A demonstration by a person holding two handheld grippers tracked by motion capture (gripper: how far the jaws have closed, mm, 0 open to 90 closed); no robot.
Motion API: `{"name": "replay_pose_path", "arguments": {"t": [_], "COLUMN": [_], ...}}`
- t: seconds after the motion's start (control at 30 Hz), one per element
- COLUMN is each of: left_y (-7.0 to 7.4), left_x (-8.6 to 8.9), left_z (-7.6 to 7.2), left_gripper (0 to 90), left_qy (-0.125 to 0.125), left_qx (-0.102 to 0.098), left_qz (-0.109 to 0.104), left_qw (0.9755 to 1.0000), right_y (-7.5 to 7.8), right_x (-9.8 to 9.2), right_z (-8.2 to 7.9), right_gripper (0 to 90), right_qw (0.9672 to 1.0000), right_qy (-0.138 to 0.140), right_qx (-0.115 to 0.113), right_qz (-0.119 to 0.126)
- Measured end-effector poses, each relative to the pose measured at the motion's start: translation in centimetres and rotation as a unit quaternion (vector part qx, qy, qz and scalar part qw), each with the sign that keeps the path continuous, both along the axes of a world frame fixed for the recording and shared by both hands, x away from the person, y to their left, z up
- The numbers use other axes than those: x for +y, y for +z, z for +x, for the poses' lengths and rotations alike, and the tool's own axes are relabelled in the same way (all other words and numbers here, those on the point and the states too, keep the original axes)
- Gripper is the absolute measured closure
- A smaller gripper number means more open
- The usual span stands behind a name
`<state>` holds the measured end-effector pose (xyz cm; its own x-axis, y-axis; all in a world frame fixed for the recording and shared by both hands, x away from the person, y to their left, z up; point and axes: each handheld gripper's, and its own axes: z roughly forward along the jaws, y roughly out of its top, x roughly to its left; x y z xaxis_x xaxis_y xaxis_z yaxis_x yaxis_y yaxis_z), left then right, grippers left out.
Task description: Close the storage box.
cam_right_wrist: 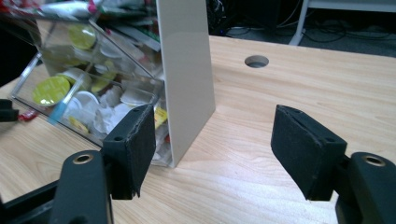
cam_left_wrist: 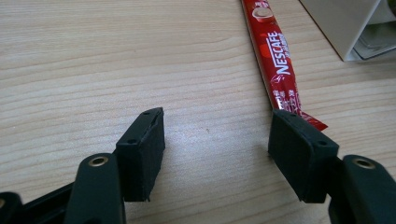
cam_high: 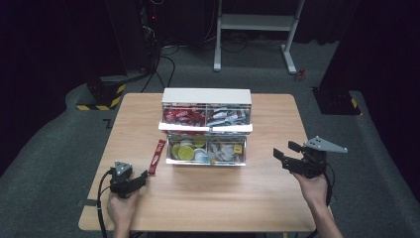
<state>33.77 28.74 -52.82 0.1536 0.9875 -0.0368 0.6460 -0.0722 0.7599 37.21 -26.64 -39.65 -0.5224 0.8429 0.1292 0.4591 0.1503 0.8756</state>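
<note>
Table (cam_high: pixel 208 198) evenly lit from overhead; surroundings dark toward the upper corners. High view soft, slightly grainy. Gripper views sharp, shadows faint.

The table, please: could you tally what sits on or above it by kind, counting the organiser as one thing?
Drawer organiser: 1
Loose red coffee sachet: 1
Hand-held gripper: 2, left and right, both open and holding nothing
Total: 4

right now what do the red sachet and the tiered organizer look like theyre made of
Red sachet: glossy printed foil or plastic film, judging by its sheen and crimped end. Organizer: opaque white shell, likely plastic, with see-through bins, probably clear acrylic, since the contents show through.
</note>
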Motion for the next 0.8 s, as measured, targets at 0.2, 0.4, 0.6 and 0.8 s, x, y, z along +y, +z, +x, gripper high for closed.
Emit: {"name": "replay_pose_path", "arguments": {"t": [0.2, 0.4, 0.6, 0.8], "left_y": [0.0, 0.0, 0.0, 0.0], "left_x": [0.0, 0.0, 0.0, 0.0], "left_z": [0.0, 0.0, 0.0, 0.0], "left_gripper": [36.4, 36.2, 36.1, 35.9], "left_qy": [-0.001, -0.001, -0.001, -0.001], "left_qx": [0.0, 0.0, 0.001, 0.0], "left_qz": [-0.001, 0.0, 0.002, 0.002], "left_qw": [1.0, 1.0, 1.0, 1.0], "right_y": [-1.4, -2.5, -3.4, -4.3], "right_x": [0.1, 0.5, 0.7, 0.6], "right_z": [0.0, 0.0, 0.0, 0.2], "right_gripper": [28.8, 27.2, 26.9, 28.7], "right_qw": [0.9999, 0.9997, 0.9993, 0.9985], "right_qy": [-0.008, -0.013, -0.014, -0.022], "right_qx": [0.012, 0.015, 0.025, 0.041], "right_qz": [-0.003, -0.016, -0.023, -0.03]}}
